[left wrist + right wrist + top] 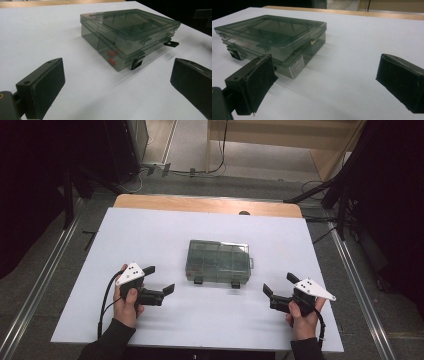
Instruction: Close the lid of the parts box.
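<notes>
From the high view, we see a see-through grey box (218, 261) lying flat in the middle of the white bench (150, 235). Its lid is down. Our left claw (161, 279) waits on one side of the box and our right claw (278, 284) on the other, both near it but not touching. Both claws are wide open and hold nothing. We think they sit like this so each can come in from its own side. Past the bench there is a grey floor with cables (200, 170) on it, far from our work. Nothing lies between the claws and the box.

In the left gripper view, the box (130, 32) is up ahead, past the two black pads (47, 87), which stand far apart with bare bench between them. Two small black latches (136, 63) stick out from the near edge of the box. We think those are what we must flip to open it. Little red bits (111, 57) show inside through the wall.

In the right gripper view, the box (274, 37) sits ahead and to the left. The pads (259, 82) are wide apart here too, and empty. A white label (297, 66) is on the box's near corner, and a latch (234, 53) shows at the left.
</notes>
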